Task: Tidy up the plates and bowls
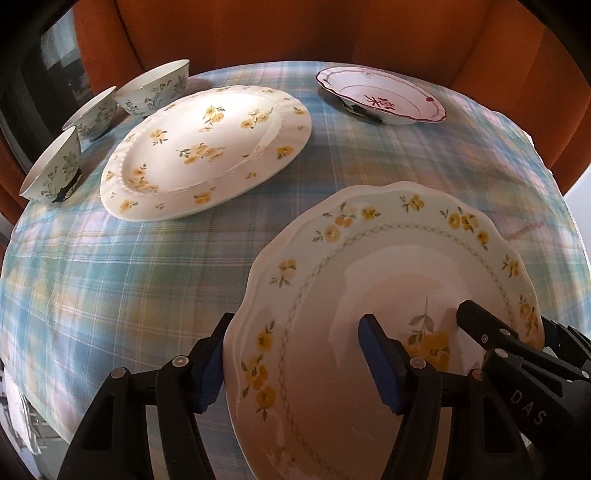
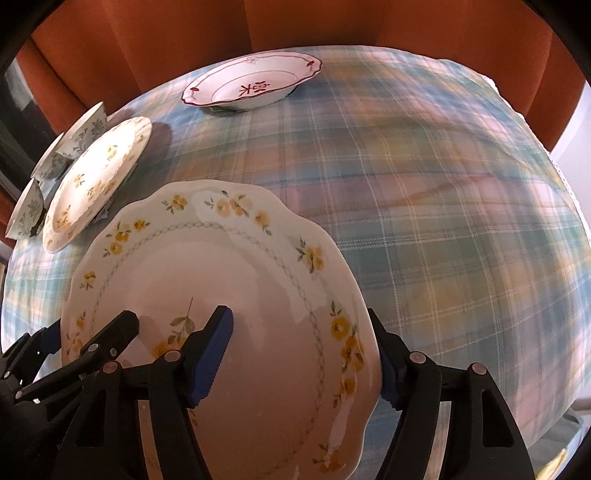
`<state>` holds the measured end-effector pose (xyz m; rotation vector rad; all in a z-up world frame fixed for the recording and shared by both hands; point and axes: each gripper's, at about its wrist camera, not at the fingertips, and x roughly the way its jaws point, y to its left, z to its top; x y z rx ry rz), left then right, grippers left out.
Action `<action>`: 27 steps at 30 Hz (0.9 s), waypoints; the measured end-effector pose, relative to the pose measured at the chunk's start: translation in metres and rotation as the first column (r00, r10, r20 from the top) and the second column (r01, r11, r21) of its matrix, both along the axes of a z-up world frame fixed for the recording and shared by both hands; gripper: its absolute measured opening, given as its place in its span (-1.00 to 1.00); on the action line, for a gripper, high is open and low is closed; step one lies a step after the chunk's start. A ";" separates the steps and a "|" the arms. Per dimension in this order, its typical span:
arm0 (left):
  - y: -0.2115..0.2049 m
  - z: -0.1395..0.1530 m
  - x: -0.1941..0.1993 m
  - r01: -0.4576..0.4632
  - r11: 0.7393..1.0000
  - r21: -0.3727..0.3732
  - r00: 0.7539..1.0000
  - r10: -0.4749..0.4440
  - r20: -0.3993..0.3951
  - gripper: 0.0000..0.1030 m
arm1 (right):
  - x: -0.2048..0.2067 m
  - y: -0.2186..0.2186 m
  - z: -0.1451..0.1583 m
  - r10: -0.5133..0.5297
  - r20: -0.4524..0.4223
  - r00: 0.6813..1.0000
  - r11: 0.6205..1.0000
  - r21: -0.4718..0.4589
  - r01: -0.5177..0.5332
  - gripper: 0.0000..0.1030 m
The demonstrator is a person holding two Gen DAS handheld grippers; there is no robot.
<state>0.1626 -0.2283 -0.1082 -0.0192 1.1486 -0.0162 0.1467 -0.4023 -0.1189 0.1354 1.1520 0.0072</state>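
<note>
A scalloped white plate with yellow flowers [image 1: 388, 288] is held by both grippers, each astride an opposite rim. My left gripper [image 1: 295, 365] straddles its left rim, one finger under, one over. My right gripper [image 2: 306, 354] straddles its right rim [image 2: 258, 266] the same way. The right gripper's fingertips [image 1: 476, 317] show in the left wrist view. A round yellow-flowered plate [image 1: 207, 151] lies at the left; it also shows in the right wrist view [image 2: 92, 184]. Three green-patterned bowls [image 1: 155, 88] stand beside it. A red-trimmed deep plate [image 1: 384, 96] sits far back.
A blue plaid tablecloth [image 1: 129, 266] covers the round table; its edge curves close at the left and right. Orange curtains [image 1: 258, 33] hang behind the table. The bowls also show at the left edge of the right wrist view [image 2: 55, 162].
</note>
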 end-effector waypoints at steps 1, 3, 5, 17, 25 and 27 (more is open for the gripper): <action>0.001 0.000 -0.001 0.002 1.000 0.000 1.000 -0.002 -0.002 0.31 | 0.000 0.002 0.001 -0.006 -0.005 1.000 1.000 -0.006 0.006 0.42; 0.006 0.000 -0.004 0.000 1.000 0.011 1.000 0.000 -0.007 0.31 | -0.002 0.005 0.002 -0.004 -0.009 1.000 1.000 -0.013 0.004 0.42; 0.010 0.002 -0.007 0.004 1.000 0.021 1.000 -0.004 -0.001 0.30 | -0.004 0.010 0.004 0.004 -0.011 1.000 1.000 -0.013 -0.004 0.42; 0.077 0.030 -0.023 0.093 0.995 0.022 0.994 -0.094 0.061 0.29 | -0.024 0.073 0.031 -0.063 0.032 0.998 0.997 -0.035 0.064 0.42; 0.154 0.042 -0.027 0.110 0.994 -0.003 0.990 -0.109 0.091 0.29 | -0.034 0.147 0.051 -0.097 0.063 0.993 0.994 -0.049 0.100 0.42; 0.170 0.042 -0.027 0.106 0.994 -0.006 0.990 -0.105 0.095 0.29 | -0.034 0.168 0.052 -0.094 0.066 0.993 0.994 -0.052 0.097 0.42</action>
